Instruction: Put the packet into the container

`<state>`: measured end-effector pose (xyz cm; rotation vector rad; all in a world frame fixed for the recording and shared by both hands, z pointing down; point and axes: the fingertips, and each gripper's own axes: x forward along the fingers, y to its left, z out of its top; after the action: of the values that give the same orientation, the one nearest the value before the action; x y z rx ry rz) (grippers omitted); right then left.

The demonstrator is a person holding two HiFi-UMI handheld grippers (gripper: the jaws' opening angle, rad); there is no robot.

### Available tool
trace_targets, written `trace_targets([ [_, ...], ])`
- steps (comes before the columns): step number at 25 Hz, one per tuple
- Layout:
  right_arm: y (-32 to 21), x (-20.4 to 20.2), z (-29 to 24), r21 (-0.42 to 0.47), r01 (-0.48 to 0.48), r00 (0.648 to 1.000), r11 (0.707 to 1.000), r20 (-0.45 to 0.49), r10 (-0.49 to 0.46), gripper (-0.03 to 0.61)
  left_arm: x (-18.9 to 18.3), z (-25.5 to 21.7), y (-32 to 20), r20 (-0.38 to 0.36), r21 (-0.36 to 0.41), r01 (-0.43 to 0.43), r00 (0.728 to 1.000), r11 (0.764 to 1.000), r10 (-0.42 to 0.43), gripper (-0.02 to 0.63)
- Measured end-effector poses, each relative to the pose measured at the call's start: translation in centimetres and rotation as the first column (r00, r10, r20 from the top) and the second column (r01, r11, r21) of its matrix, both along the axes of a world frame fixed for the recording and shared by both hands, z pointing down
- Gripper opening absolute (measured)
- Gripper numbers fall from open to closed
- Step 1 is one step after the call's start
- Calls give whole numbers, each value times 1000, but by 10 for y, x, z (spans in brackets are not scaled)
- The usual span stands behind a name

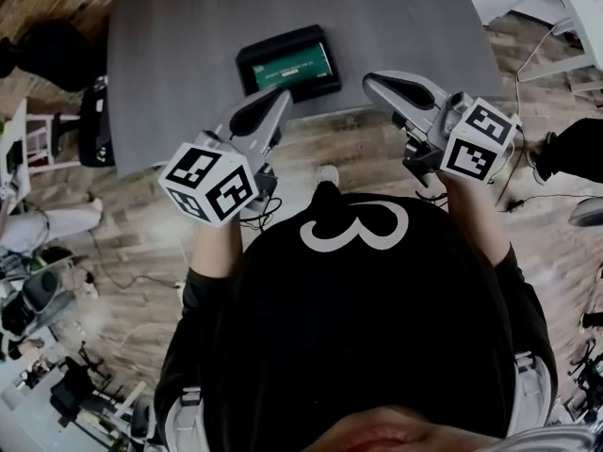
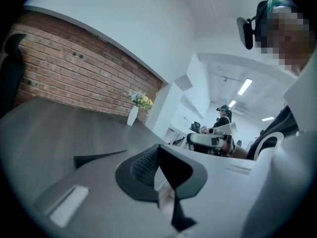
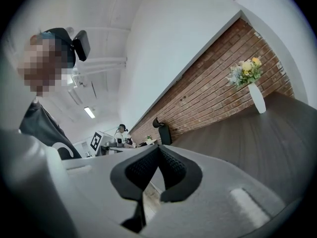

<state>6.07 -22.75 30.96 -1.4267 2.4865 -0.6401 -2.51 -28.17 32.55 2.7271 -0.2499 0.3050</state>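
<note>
A black container sits on the grey table near its front edge, and a green packet lies flat inside it. My left gripper hangs just in front of the container's near left side, above the table edge, its jaws shut with nothing between them. My right gripper is to the right of the container, also shut and empty. Both point roughly level across the table. In the left gripper view the left gripper shows black pads pressed together, as does the right gripper in its own view.
A white vase of flowers stands at the table's far end by a brick wall; the vase also shows in the right gripper view. A black chair is at the table's left. Cables and equipment lie on the wooden floor.
</note>
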Motion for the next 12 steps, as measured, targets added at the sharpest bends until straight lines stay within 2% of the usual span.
trace_targets([
  [4, 10, -13, 5, -2, 30, 1000, 1000, -2, -30, 2, 2, -6, 26, -37, -37, -3, 999, 999, 2, 0],
  [12, 24, -20, 7, 2, 45, 999, 999, -5, -45, 2, 1, -12, 48, -62, -4, -10, 998, 1000, 9, 6],
])
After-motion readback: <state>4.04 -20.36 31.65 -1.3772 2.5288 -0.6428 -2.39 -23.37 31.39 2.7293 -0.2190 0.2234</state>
